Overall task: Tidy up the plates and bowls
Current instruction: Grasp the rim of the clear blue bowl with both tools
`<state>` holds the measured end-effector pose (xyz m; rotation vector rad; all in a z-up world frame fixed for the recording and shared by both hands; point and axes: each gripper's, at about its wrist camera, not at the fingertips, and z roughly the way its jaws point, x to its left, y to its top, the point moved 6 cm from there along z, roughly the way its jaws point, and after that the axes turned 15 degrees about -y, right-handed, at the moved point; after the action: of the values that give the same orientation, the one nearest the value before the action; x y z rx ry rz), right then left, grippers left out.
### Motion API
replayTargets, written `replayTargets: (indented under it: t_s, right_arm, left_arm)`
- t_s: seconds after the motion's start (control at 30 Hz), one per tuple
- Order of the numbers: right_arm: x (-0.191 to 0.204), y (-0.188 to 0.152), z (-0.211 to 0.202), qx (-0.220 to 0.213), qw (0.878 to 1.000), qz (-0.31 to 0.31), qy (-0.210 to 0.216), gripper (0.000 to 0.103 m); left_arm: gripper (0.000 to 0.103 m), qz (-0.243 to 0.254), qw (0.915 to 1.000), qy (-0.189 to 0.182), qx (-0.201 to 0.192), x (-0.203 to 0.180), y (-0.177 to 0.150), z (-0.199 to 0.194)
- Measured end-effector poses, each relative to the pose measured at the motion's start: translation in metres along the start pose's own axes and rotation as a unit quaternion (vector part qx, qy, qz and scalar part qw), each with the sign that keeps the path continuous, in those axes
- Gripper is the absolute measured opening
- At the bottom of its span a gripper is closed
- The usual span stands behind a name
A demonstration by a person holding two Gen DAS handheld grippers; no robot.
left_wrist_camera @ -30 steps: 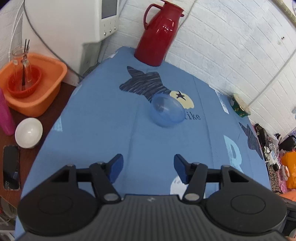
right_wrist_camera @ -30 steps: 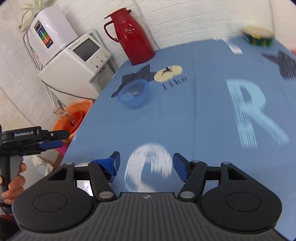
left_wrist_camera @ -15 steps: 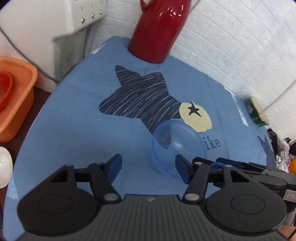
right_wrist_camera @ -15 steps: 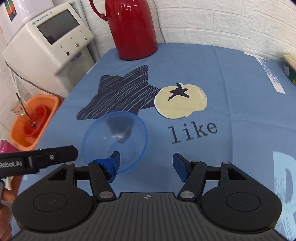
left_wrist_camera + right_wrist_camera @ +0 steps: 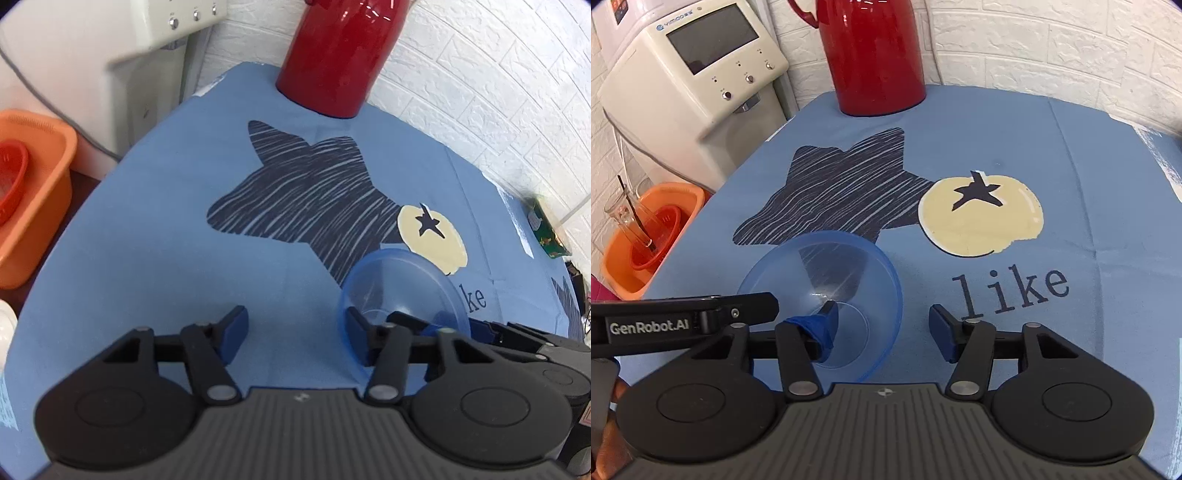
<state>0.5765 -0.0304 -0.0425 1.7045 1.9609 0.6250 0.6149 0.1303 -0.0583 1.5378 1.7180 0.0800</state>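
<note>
My right tool (image 5: 884, 326) is open, one finger inside the clear blue bowl (image 5: 827, 273), which sits on the blue-clothed surface (image 5: 1015, 155). My left tool (image 5: 295, 328) is open just beside the bowl.

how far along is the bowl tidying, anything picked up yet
Nothing looks stacked or put away. In hand: the right gripper is open with one finger inside the blue bowl, its rim between the jaws. The left gripper is open and empty beside it. Left: grip, lift and place it.
</note>
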Motion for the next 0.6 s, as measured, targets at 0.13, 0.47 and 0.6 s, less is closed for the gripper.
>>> replayTargets:
  t_s: [0.13, 0.47, 0.6]
  right_arm:
    - [0.013, -0.001, -0.002, -0.001, 1.0, -0.016, 0.009, 0.035]
    - [0.007, -0.012, -0.012, 0.004, 0.999, 0.017, 0.029, 0.033]
    - [0.003, -0.02, -0.014, 0.019, 0.998, 0.032, 0.041, 0.032]
  left_arm:
    - [0.0, -0.009, 0.9992, -0.031, 0.023, -0.004, -0.002, 0.004]
    - [0.0, 0.004, 0.9985, -0.053, 0.017, -0.024, -0.012, -0.012]
    - [0.0, 0.003, 0.998, -0.057, 0.028, -0.027, -0.019, -0.012]
